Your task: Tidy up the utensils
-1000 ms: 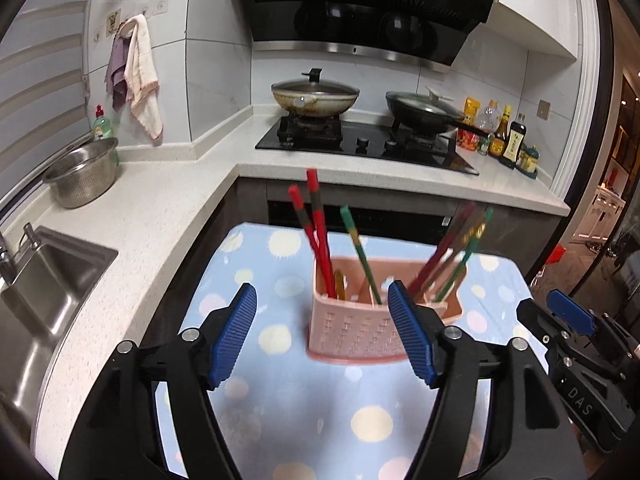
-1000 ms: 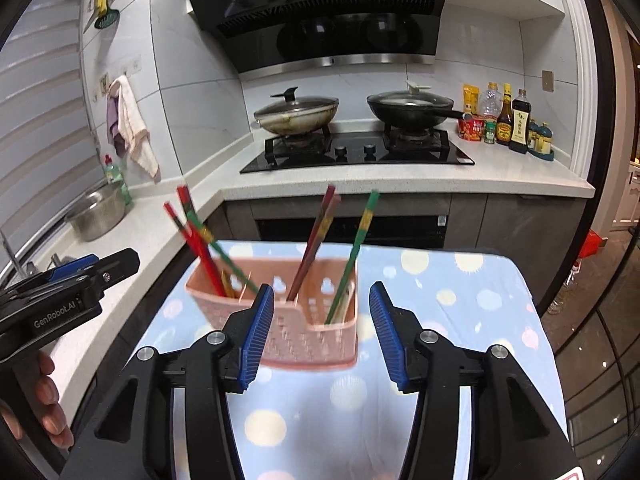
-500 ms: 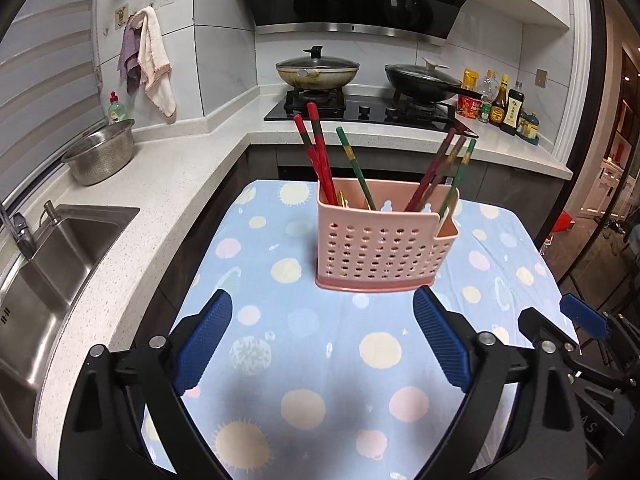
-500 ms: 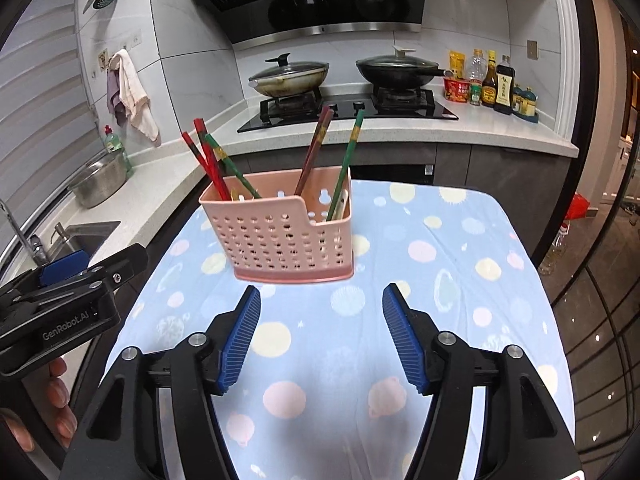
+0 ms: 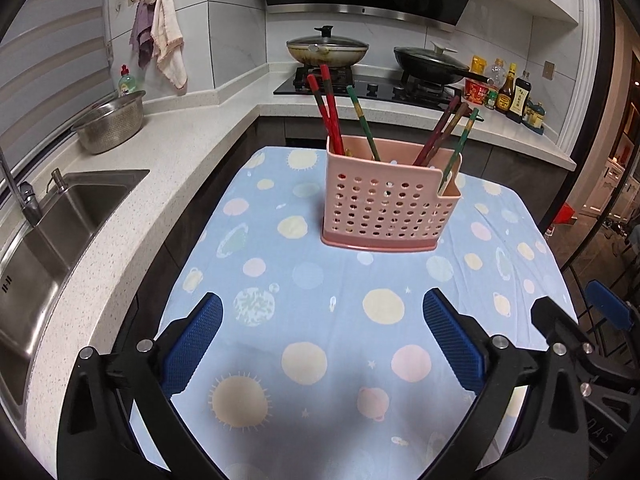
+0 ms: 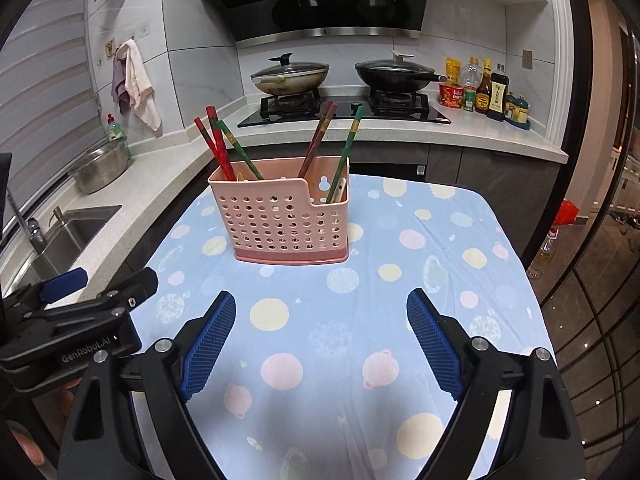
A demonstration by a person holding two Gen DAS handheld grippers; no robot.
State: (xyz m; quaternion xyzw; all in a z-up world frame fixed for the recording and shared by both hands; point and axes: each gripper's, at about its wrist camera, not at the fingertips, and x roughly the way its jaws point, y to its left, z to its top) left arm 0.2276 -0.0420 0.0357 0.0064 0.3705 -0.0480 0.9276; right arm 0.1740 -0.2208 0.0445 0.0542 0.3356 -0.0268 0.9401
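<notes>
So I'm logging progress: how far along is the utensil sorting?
Done: six chopsticks stand in the pink perforated plastic holder on the dotted blue cloth. In hand: nothing; left gripper and right gripper are opening, empty. Left: no loose utensils visible.

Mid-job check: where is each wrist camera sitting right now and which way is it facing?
Left wrist: behind the left gripper, angled down at the pink holder; right gripper at its right edge.
Right wrist: behind the right gripper, facing the same pink holder; left gripper and fingers at left.
Shared: holder, chopsticks, tablecloth, stove.
</notes>
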